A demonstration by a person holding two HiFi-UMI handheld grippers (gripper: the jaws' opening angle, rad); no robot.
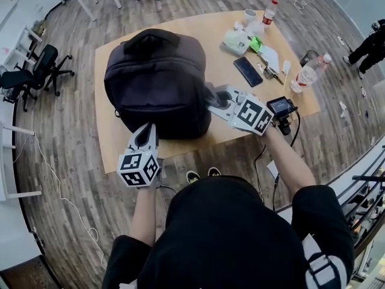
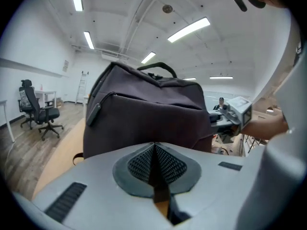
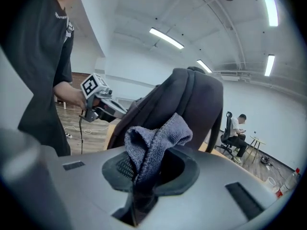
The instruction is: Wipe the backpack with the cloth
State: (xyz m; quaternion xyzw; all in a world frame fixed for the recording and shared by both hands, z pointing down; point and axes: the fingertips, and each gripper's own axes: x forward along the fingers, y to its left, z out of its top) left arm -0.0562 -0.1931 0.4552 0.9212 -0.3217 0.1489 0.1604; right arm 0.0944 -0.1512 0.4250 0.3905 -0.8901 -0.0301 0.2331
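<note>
Squarely on the wooden table [image 1: 198,29] stands the backpack [image 1: 157,83]: dark charcoal, boxy and full, with a carry handle arched on top and a zip seam round the front. The right gripper [image 3: 144,176] is clamped on a grey-blue terry cloth [image 3: 153,140], its bunched folds sticking out close to the backpack's side. The left gripper [image 2: 154,164], jaws pressed together on nothing, points at the front face.
</note>
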